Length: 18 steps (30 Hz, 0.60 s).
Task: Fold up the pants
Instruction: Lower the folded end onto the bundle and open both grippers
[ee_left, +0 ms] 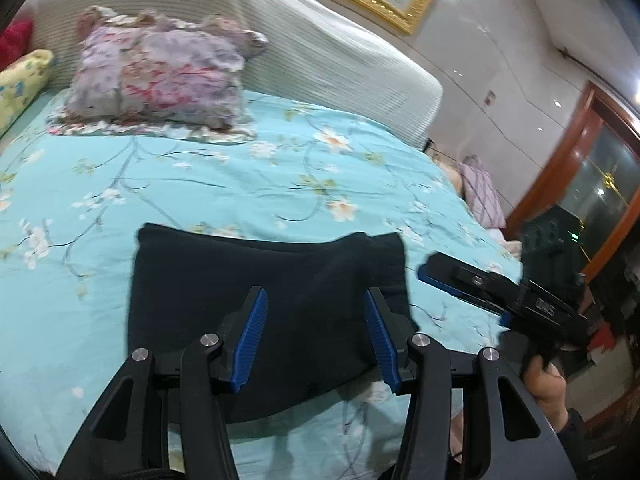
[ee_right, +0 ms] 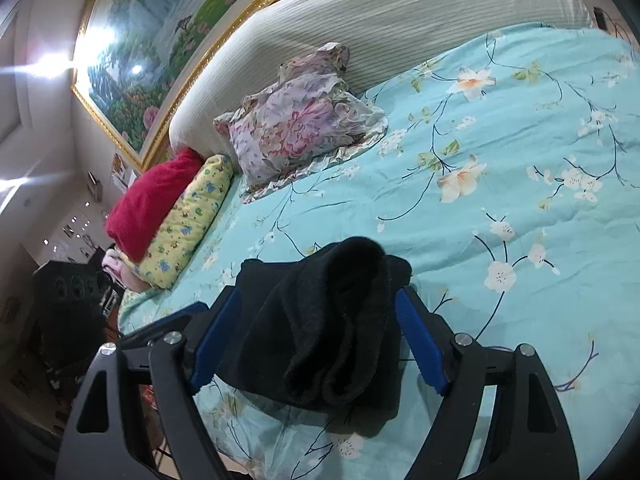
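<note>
Pants: the black pants [ee_left: 264, 300] lie as a compact folded bundle on the near part of the bed [ee_left: 240, 184], well short of the floral pillow [ee_left: 160, 80] by the far headboard.

Left fingers: my left gripper [ee_left: 316, 332] stands open above the bundle, blue pads spread with nothing pressed between them.

Right fingers: my right gripper [ee_right: 320, 340] is open too; the dark cloth shows between the pads, but they stand clear on both sides and do not pinch it. In the left view it sits off the bundle's right edge.

Feel of the cloth: I judge it soft, thick and fleecy, light enough to lift with one pinch, limp instead of stiff, not slippery.

Shape now: from the right, the top layer humps up in a rounded roll instead of lying flat.

Where to hold: I would pinch the thick folded edge through all layers, one gripper at each end, so the layers stay together.

Risk: a shallow bite could take only the top layer and open the fold.
</note>
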Motion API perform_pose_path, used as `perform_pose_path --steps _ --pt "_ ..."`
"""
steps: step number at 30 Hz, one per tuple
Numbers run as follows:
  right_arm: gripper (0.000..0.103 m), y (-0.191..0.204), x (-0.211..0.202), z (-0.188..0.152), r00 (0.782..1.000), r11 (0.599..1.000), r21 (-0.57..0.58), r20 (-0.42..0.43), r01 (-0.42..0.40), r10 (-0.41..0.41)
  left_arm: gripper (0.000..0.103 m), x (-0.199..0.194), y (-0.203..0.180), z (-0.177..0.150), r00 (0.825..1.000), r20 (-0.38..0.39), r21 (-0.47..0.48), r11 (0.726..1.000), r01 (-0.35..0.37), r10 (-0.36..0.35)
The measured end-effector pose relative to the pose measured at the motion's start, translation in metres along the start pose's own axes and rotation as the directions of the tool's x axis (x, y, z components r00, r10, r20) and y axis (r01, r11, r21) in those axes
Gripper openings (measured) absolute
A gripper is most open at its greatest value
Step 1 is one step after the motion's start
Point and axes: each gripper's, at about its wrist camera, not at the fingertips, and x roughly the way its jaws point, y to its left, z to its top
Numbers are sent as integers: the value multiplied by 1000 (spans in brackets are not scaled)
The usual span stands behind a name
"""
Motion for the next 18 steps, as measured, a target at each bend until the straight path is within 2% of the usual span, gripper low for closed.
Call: perform_pose_path --steps 7,14,18 --pt "87 16 0 -9 998 998 -35 -24 57 -58 51 -7 21 -3 999 2 -32 998 -44 44" --pt "87 17 1 -21 995 996 -29 -47 88 -89 51 -9 35 -8 998 -5 -56 996 -70 70" --pt "88 17 4 -24 994 996 -19 -58 91 -92 57 -8 44 -9 996 -14 -73 993 -91 90"
